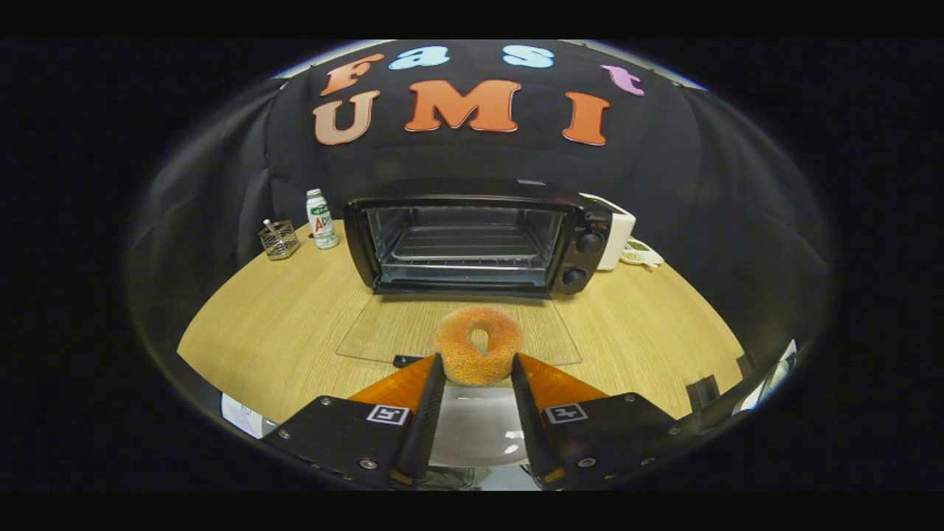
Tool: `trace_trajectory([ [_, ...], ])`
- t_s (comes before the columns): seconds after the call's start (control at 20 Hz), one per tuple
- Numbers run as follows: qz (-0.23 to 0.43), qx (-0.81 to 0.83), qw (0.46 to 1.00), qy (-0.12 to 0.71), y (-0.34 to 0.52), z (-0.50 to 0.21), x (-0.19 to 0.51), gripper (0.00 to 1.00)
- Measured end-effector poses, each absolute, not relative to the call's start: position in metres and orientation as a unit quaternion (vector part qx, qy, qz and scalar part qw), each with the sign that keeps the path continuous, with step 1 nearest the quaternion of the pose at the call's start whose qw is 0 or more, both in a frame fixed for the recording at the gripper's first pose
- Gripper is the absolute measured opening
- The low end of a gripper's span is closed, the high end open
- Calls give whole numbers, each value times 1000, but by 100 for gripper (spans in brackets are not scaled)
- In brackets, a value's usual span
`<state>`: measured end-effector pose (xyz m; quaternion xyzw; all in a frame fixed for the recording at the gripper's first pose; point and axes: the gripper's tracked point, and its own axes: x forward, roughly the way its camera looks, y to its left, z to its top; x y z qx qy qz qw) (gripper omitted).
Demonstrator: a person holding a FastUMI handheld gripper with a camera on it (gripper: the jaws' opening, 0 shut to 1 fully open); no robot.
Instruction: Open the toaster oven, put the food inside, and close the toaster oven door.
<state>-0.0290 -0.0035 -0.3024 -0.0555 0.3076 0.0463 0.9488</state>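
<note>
Both fingers of the gripper [478, 369] pinch the donut [477, 352] between their tips, above a white plate [476, 431]. Donut is tilted upright, its hole facing the toaster oven [472, 243] ahead, whose glass door [391, 328] lies flat open on the wooden table [280, 324].

Dim booth, soft overhead light, glare on the plate [479, 435] between the fingers, heavy fisheye bending around

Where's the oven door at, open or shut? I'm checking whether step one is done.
Open: the toaster oven door lies flat on the table, rack visible inside; the gripper holds the donut.
</note>
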Motion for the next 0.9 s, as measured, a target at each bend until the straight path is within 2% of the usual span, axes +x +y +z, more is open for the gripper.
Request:
trace_trajectory([
  [0.6,87,-53,951,293,19,-288,72,52],
  [0.9,103,26,946,306,37,-297,106,52],
])
